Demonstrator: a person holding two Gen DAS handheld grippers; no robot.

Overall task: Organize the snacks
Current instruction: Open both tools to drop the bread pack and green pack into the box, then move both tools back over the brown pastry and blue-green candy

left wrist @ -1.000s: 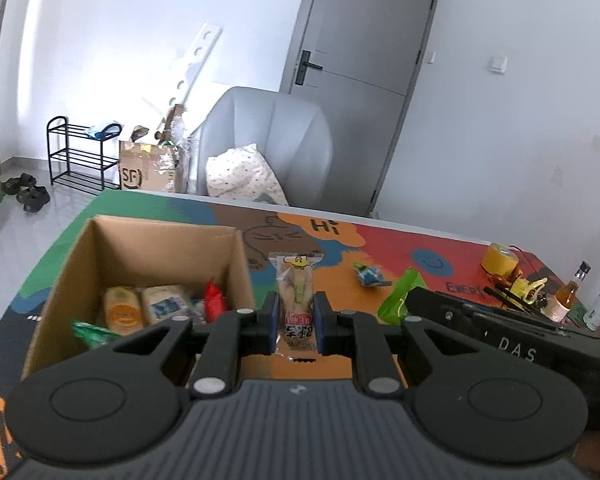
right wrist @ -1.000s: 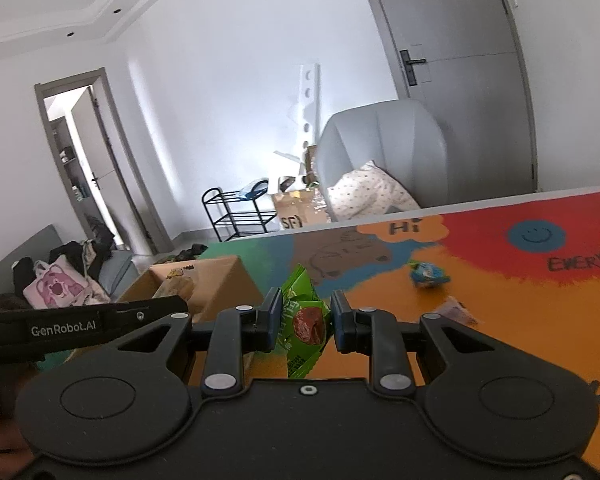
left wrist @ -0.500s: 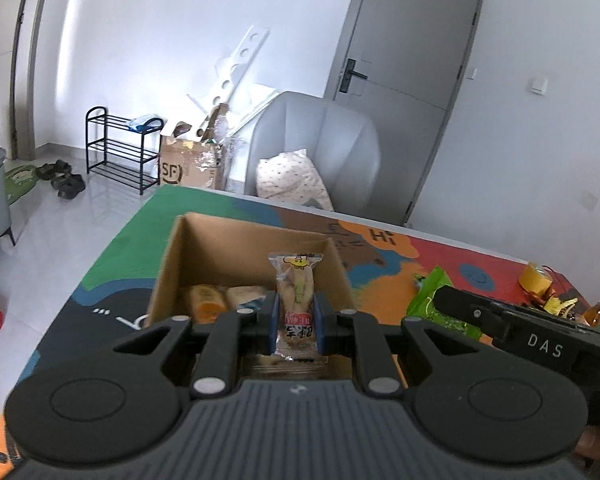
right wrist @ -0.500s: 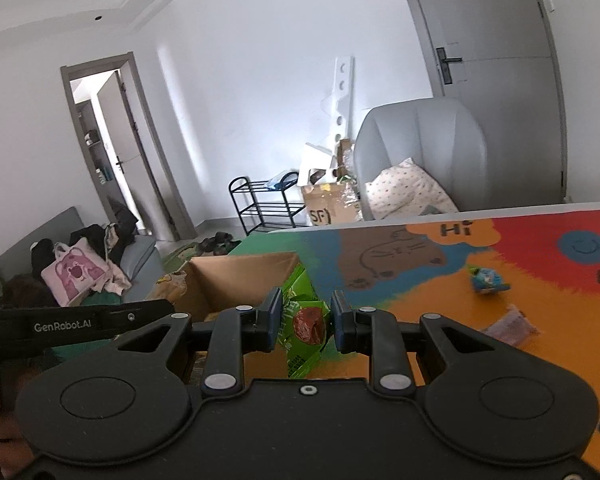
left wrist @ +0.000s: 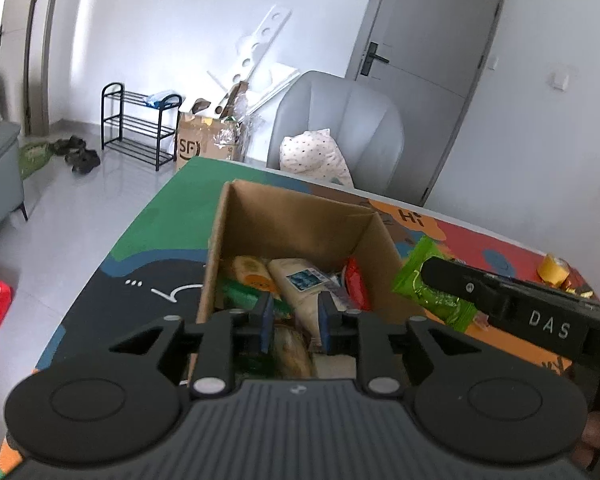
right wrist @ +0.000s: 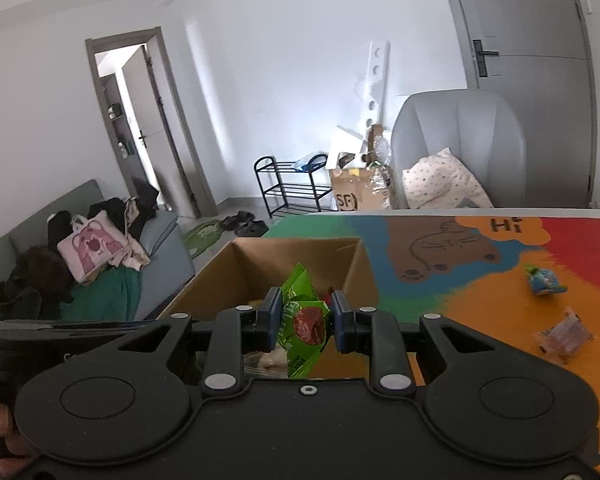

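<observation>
Two claws above the box (left wrist: 292,216): my left gripper (left wrist: 294,326) had just been opening, its pale packet (left wrist: 294,354) loose between the jaws, dropping in; my right gripper (right wrist: 305,314) clamped a green packet (right wrist: 296,284). Best practice, I judged: clear the rim before releasing.

blurred snack (left wrist: 294,354) below jaws, box (right wrist: 300,256) front hidden by gripper

We see a plain brown cardboard box (left wrist: 296,220) on a mat (right wrist: 480,280) patterned in green, blue, orange and red. At three o'clock of the box, a bright green packet (right wrist: 304,320) bears a red disc between blue pads (right wrist: 271,316).
</observation>
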